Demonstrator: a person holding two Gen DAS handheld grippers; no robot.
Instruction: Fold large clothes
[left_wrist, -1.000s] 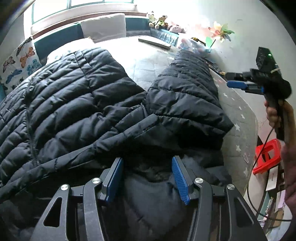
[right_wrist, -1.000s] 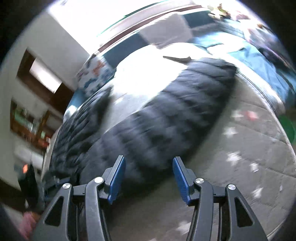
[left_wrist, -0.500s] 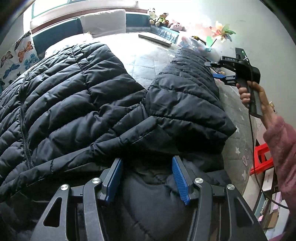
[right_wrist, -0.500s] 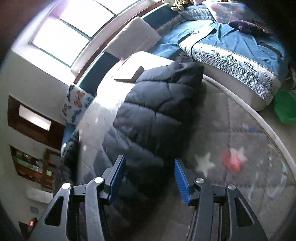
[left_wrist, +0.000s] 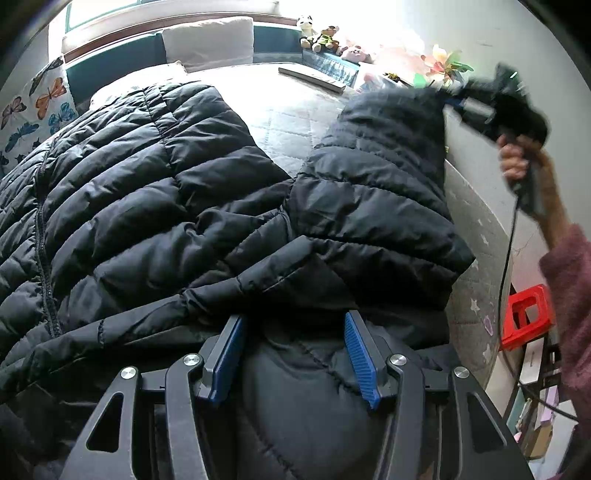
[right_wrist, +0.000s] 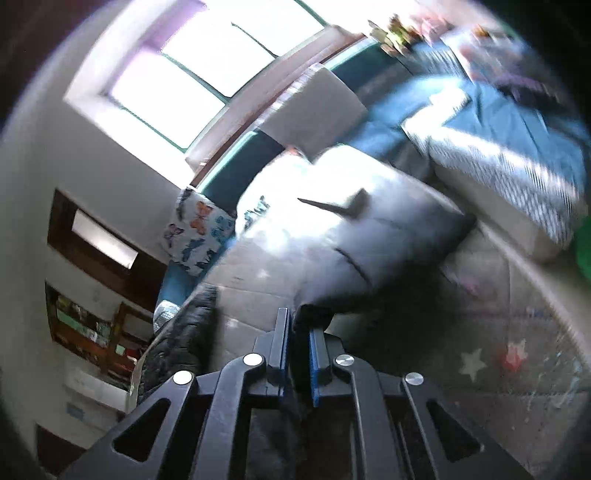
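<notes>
A large black quilted puffer jacket (left_wrist: 155, 192) lies spread on the bed. Its right sleeve (left_wrist: 380, 155) stretches toward the far right. My left gripper (left_wrist: 291, 354) is open over the jacket's near collar part, which bulges between the blue pads. In the left wrist view my right gripper (left_wrist: 448, 99) is at the sleeve's far end and lifts it, blurred. In the right wrist view the right gripper (right_wrist: 298, 334) is shut on the sleeve's dark cuff (right_wrist: 314, 314), and the sleeve (right_wrist: 369, 243) hangs away from it.
The bed has a grey quilted mattress (left_wrist: 291, 122) with a curved right edge. A white pillow (left_wrist: 208, 42), a butterfly cushion (left_wrist: 33, 110), a flat dark object (left_wrist: 312, 77) and soft toys (left_wrist: 321, 37) lie at the far end. A red stool (left_wrist: 528, 314) stands on the floor right.
My right gripper came down to the sleeve's far end, shut on the cuff and is lifting it. My left gripper stayed open over the collar.
</notes>
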